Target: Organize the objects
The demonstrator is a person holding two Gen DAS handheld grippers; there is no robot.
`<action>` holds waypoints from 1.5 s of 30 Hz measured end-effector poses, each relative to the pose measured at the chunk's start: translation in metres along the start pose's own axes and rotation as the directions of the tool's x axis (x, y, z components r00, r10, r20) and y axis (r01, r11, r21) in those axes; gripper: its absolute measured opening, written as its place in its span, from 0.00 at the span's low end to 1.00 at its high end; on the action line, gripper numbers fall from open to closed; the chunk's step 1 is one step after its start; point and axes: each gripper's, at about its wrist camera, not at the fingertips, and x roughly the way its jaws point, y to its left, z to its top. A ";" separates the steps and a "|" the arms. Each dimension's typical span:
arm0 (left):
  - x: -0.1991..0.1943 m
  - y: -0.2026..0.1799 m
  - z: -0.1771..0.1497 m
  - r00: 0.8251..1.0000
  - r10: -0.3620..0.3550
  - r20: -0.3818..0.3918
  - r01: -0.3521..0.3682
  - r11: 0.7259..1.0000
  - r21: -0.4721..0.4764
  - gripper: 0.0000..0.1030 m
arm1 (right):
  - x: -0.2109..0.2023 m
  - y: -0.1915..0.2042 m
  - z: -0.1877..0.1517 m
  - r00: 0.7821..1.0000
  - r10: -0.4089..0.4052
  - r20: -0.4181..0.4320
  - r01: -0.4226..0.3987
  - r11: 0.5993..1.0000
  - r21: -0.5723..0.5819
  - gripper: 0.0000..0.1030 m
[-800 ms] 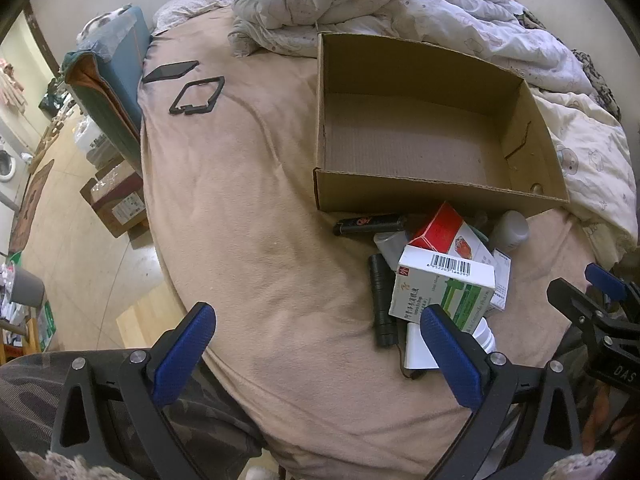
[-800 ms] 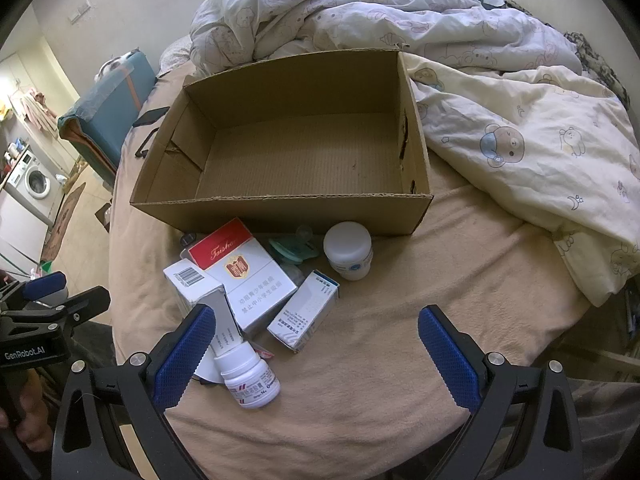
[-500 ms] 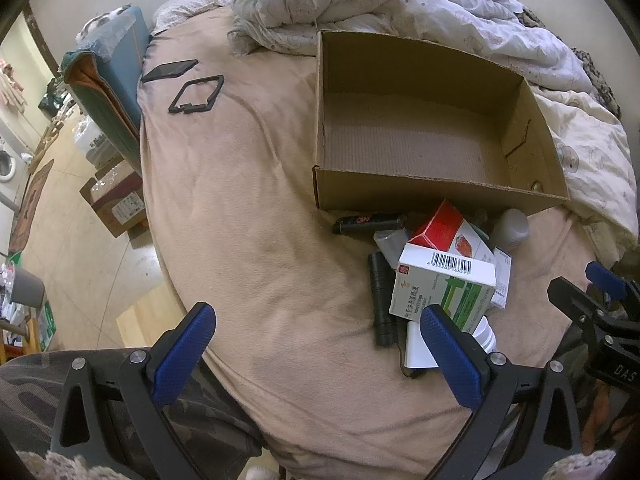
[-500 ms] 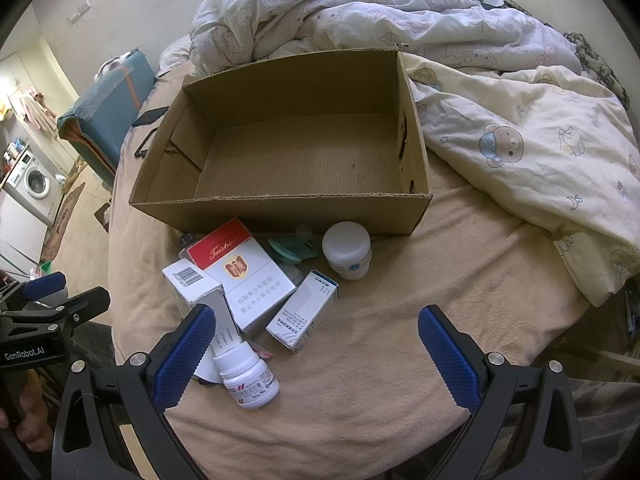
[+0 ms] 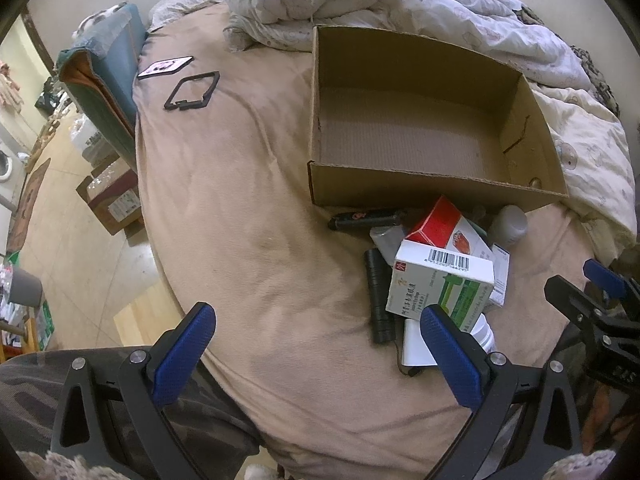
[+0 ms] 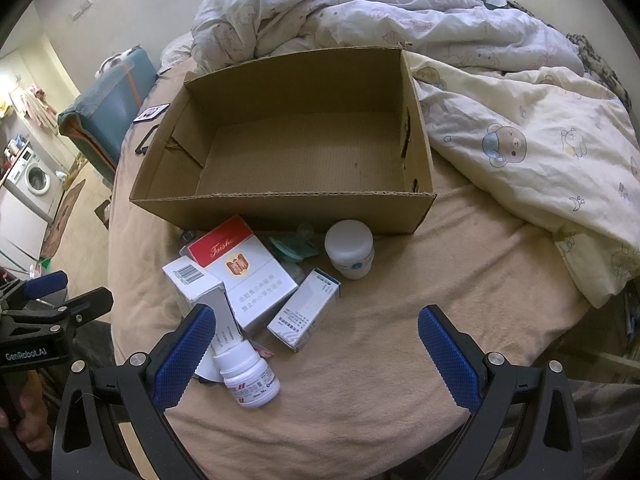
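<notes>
Pile of small things: lies on the bed (image 6: 400, 360) just in front of the near wall of the cardboard box (image 6: 280, 216).
Cardboard box: open-topped, with nothing visible inside; a crumpled quilt (image 6: 400, 12) lies behind it and to its right.
Red-and-white carton (image 6: 248, 276): on top of the pile, leaning over a white barcoded box (image 6: 196, 284).
Green-and-white box (image 5: 440, 284): the same barcoded box seen from the left wrist view, with a black torch (image 5: 378, 300) beside it and a black pen-like stick (image 5: 368, 218) against the box wall.
White pill bottle (image 6: 250, 376): on its side at the near edge of the pile.
Small white box (image 6: 306, 308): right of the carton, tilted.
White jar (image 6: 350, 248): upright, close to the box wall.
Left tongs (image 5: 316, 344): apart, holding nothing; its right finger overlaps the near end of the pile, bare bed between the fingers.
Right tongs (image 6: 316, 344): apart, holding nothing; the pill bottle sits just beside its left finger, the rest of the pile beyond the tips.
</notes>
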 end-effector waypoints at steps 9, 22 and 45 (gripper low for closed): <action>0.000 0.000 0.001 1.000 -0.001 -0.006 0.001 1.000 -0.002 1.00 | 0.000 0.000 0.000 1.000 -0.001 0.000 0.001 1.000 0.000 1.00; -0.001 0.000 0.000 1.000 0.004 -0.006 -0.004 1.000 -0.005 1.00 | 0.000 -0.003 0.002 1.000 -0.006 0.005 0.006 1.000 0.001 1.00; -0.001 0.001 0.001 1.000 0.019 -0.014 -0.019 1.000 -0.012 1.00 | -0.001 -0.003 0.002 1.000 -0.011 0.011 0.011 1.000 0.003 1.00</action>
